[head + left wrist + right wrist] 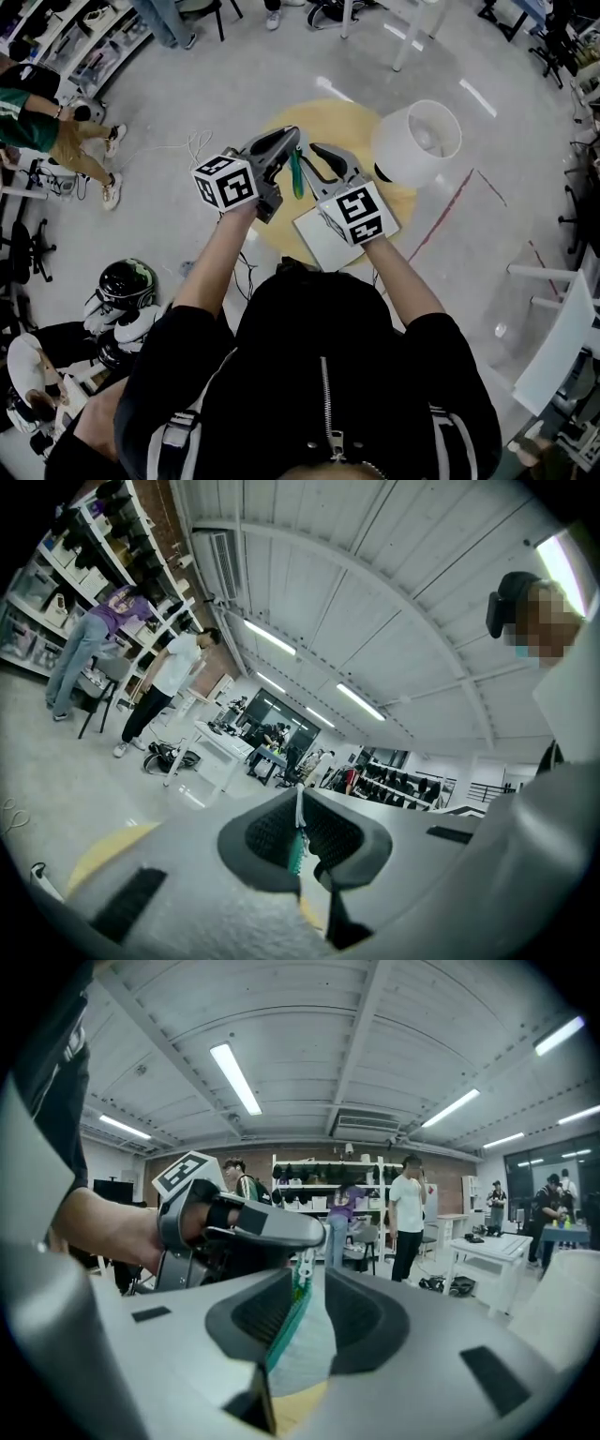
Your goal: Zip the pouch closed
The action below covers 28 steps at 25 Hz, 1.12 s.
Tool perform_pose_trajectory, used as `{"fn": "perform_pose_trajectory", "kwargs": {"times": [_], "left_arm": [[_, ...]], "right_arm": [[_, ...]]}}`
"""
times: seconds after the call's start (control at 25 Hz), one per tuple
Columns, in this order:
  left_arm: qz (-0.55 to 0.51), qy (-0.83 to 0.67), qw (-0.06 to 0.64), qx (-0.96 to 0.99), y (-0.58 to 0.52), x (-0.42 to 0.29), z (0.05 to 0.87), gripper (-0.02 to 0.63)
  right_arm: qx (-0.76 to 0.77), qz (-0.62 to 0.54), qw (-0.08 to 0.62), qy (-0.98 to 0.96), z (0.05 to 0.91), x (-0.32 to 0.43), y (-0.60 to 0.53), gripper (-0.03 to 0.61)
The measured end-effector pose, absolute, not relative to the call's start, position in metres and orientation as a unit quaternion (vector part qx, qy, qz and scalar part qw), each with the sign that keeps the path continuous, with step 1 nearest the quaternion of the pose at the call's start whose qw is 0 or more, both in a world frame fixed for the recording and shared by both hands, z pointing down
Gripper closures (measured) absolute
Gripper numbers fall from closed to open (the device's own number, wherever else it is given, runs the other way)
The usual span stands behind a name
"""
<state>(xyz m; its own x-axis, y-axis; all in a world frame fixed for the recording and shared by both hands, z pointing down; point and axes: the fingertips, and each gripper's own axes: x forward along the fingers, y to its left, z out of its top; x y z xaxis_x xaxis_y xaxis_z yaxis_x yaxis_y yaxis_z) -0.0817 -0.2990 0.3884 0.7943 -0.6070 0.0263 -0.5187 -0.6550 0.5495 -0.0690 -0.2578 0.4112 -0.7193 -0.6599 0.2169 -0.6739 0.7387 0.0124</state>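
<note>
A green pouch [296, 174] hangs in the air between my two grippers, in front of the person's chest. In the left gripper view, the left gripper [300, 810] is shut on the white zipper pull [299, 803], with green zipper teeth [295, 853] running down below it. In the right gripper view, the right gripper [307, 1288] has its jaws on the pouch [305, 1335], whose green edge lies along the left pad. The left gripper [253, 1227] meets the pouch's top straight ahead. The head view has the left gripper [287, 142] and the right gripper [317, 152] tip to tip.
A white round bin [419, 141] stands on the floor to the right, at the rim of a yellow circle [398, 199]. A white board [323, 242] lies below the grippers. A helmet [127, 281] and bags sit at the left. People stand at shelves and tables around the room.
</note>
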Motion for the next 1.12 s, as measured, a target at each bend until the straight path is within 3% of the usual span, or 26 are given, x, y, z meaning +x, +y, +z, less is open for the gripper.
{"fn": "perform_pose_trajectory", "kwargs": {"times": [0.4,1.12], "left_arm": [[-0.072,-0.297,0.277,0.911,-0.283,-0.076,0.392,0.603],[-0.055,-0.297,0.288,0.909,-0.285,-0.071,0.408,0.601]], "right_arm": [[0.360,0.029,0.114,-0.925,0.413,-0.080,-0.252,0.525],[0.364,0.036,0.141,-0.920,0.424,-0.067,-0.248,0.535]]}}
